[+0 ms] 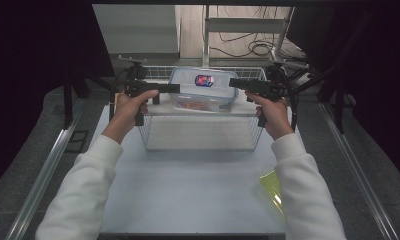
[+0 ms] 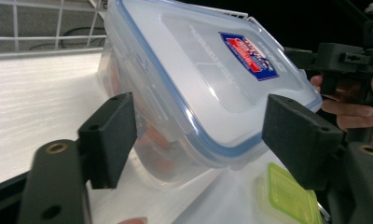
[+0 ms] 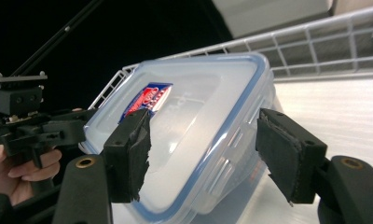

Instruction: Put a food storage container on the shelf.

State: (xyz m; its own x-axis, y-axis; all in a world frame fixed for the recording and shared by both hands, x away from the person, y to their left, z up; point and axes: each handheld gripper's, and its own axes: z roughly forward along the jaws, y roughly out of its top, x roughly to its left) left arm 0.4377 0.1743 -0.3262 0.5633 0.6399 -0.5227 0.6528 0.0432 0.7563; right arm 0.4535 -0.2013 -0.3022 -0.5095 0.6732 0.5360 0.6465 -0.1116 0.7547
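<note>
A clear plastic food box [image 1: 203, 92] with a blue-sealed lid and a red-and-blue label lies in the far part of a white wire basket [image 1: 153, 145]; something orange shows inside it. My left gripper [image 1: 178, 89] points at its left end and my right gripper [image 1: 231, 83] at its right end. In the left gripper view the box [image 2: 198, 79] has a corner between the jaws of my left gripper [image 2: 204, 135], which stand wide beside it without pressing. The right gripper view has the box [image 3: 184, 130] between the spread jaws of my right gripper [image 3: 208, 154], also unpressed.
A lime-green lid [image 1: 273, 187] lies on the white table near the person's right sleeve, also the green lid [image 2: 289, 196] below the box. Dark curtains flank the table; cables and a metal frame stand behind the basket rim [image 3: 315, 42].
</note>
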